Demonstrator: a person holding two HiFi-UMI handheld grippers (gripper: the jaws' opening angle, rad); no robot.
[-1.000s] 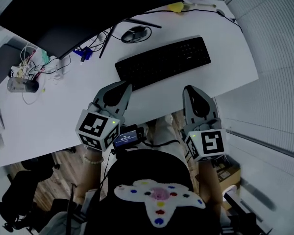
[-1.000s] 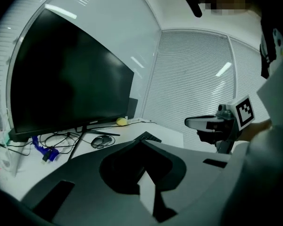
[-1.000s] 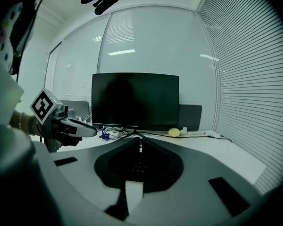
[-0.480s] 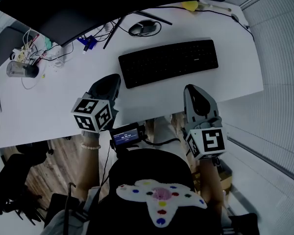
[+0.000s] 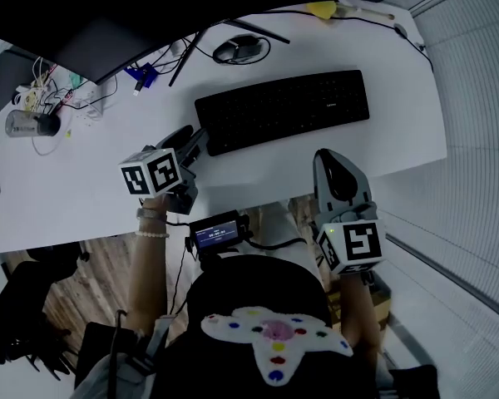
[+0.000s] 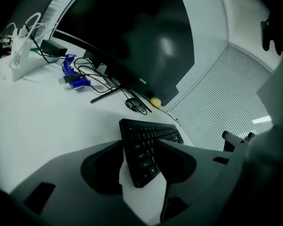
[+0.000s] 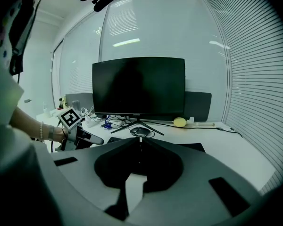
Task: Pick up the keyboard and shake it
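The black keyboard lies flat on the white desk, in front of the monitor. My left gripper is turned on its side at the keyboard's left end, and its jaws are opening. In the left gripper view the keyboard's near end lies between the spread jaws of that gripper, and the pads do not press on it. My right gripper hangs shut at the desk's front edge, short of the keyboard's right half. Its closed tips hide the keyboard's middle.
A dark monitor on a thin stand spans the back of the desk. Behind the keyboard are a mouse, a blue cable plug and a yellow object. Cables and a jar crowd the far left.
My left gripper has moved forward to the keyboard's left end, rolled onto its side and opened its jaws. The right gripper has stayed where it was, shut.
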